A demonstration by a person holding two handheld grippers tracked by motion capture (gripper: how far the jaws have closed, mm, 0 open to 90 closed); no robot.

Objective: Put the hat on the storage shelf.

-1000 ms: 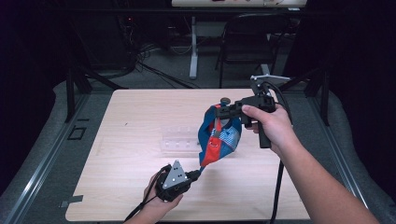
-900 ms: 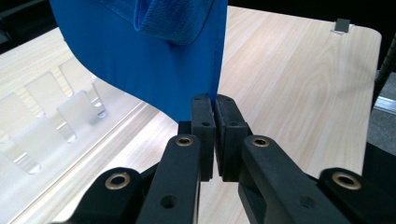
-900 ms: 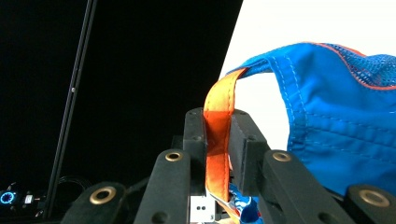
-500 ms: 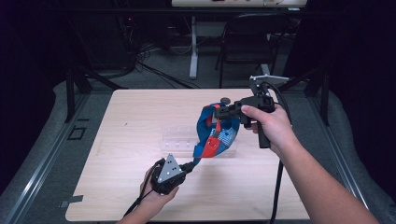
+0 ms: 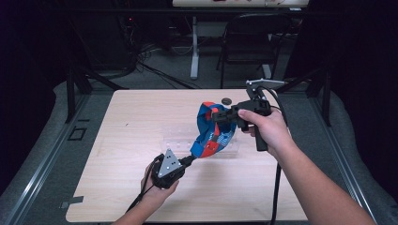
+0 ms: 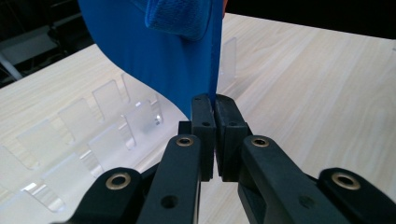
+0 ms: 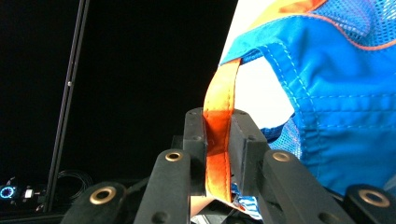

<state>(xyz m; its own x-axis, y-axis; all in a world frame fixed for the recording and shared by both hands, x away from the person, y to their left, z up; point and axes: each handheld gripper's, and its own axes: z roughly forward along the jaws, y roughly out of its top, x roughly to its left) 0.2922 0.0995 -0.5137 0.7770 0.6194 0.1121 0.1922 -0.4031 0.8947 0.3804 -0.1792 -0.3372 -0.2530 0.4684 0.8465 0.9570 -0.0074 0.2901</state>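
Above the desk's (image 5: 117, 197) middle, the blue-and-orange mesh fabric pouch (image 5: 212, 133) hangs stretched between both grippers. Right gripper (image 5: 220, 115) fingers clamp its orange strap (image 7: 218, 140); left gripper (image 5: 191, 158) fingers pinch its blue edge. Best keep tension even, clear of the clear plastic rack (image 5: 176, 139).

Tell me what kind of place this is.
Probably a lab or studio set up for recording handling tasks, not a home. A bare wooden table stands in a dark room, with cables on the floor behind it, a folding chair, and black stands beside it.
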